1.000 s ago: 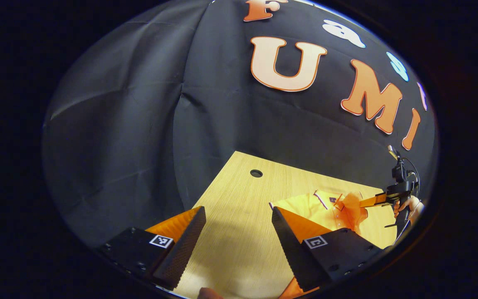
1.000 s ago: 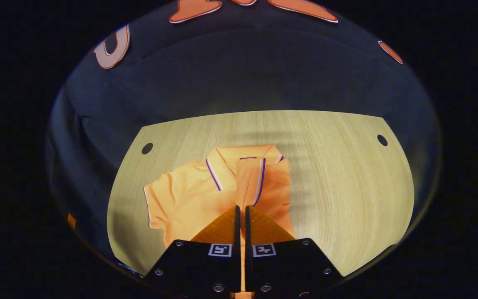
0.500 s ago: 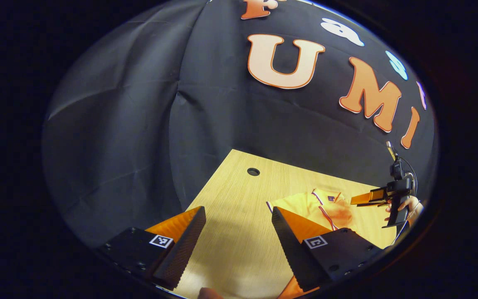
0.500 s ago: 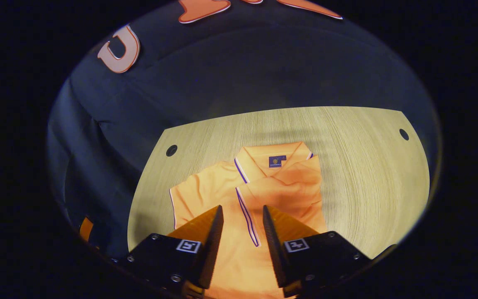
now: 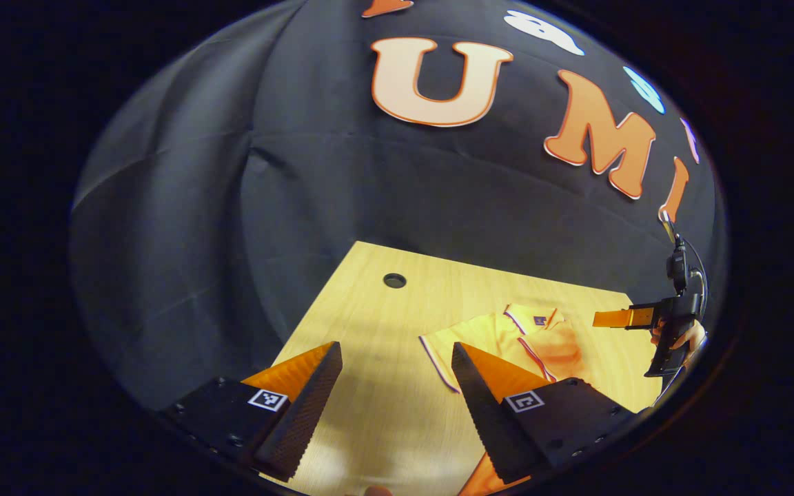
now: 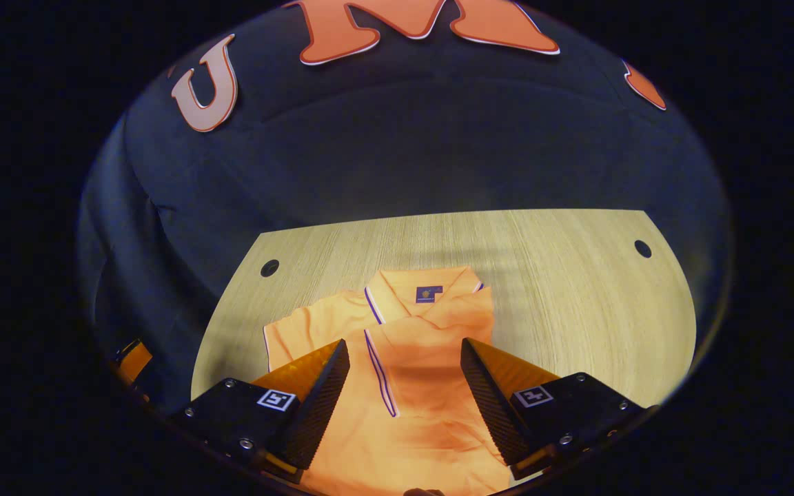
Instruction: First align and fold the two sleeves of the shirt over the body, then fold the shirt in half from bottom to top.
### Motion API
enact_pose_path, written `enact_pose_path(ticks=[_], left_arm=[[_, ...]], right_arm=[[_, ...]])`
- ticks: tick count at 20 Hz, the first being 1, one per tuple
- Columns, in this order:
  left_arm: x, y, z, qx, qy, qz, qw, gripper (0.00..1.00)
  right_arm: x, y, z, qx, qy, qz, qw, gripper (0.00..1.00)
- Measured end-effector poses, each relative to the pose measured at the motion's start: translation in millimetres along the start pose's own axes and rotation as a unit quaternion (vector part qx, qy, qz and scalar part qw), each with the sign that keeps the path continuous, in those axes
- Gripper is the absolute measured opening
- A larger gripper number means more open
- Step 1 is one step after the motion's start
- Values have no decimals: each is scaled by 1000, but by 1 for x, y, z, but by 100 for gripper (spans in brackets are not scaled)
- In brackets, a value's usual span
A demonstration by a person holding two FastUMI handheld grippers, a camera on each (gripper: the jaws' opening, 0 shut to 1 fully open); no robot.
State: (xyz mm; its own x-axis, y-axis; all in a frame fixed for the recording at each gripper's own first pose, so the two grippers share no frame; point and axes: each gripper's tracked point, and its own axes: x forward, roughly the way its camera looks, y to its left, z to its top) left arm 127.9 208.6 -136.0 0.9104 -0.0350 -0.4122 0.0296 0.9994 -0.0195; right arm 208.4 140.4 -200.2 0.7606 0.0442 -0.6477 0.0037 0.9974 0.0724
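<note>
In the right gripper view, the right hand-held gripper (image 6: 404, 386) hangs above the orange shirt (image 6: 411, 413) with its two fingers spread wide and nothing between them. Between the fingers lies the shirt's right sleeve (image 6: 438, 331), folded inward over the body so that its striped cuff edge (image 6: 380, 372) runs down the chest. Past that, the collar (image 6: 424, 293) lies flat with a small dark tag inside it, pointing toward the booth's wall. The other sleeve (image 6: 300, 327) is spread out flat on the counter (image 6: 576, 303), sticking sideways from the body. The counter is pale wood with a round hole (image 6: 269, 267) near one far corner and another hole (image 6: 642, 249) near the opposite one.

In the left gripper view, the left hand-held gripper (image 5: 397, 382) is also spread wide and holds nothing, hovering over bare counter (image 5: 369, 324) just beside the unfolded sleeve (image 5: 455, 344). The shirt (image 5: 542, 344) lies beyond its right finger. Farther off, the right hand-held gripper (image 5: 611, 318) is seen from the side above the shirt's far edge, with a hand (image 5: 676, 337) gripping its handle.
</note>
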Motion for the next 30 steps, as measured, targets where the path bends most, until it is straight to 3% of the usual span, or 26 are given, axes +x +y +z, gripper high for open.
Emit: enact_pose_path(ticks=[5,11,16,23,26,30], left_arm=[[45,-42,-4,-13,63,-44,997,98],[107,-63,-23,-4,148,-60,987,98],[144,-57,-48,-3,211,-14,977,98],[167,-62,-97,-53,295,32,954,99],[174,-53,-116,-49,317,70,945,99],[177,-53,-125,-51,326,86,940,99]], right_arm=[[-26,-20,8,0,-18,5,1000,99],[-53,-58,9,-14,-29,0,999,99],[-68,-94,-1,-14,-24,-3,1000,99],[-78,-134,-16,11,-10,-1,1000,99],[-82,-147,-20,16,-9,-2,1000,99],[-83,-160,-30,30,0,-2,1000,99]])
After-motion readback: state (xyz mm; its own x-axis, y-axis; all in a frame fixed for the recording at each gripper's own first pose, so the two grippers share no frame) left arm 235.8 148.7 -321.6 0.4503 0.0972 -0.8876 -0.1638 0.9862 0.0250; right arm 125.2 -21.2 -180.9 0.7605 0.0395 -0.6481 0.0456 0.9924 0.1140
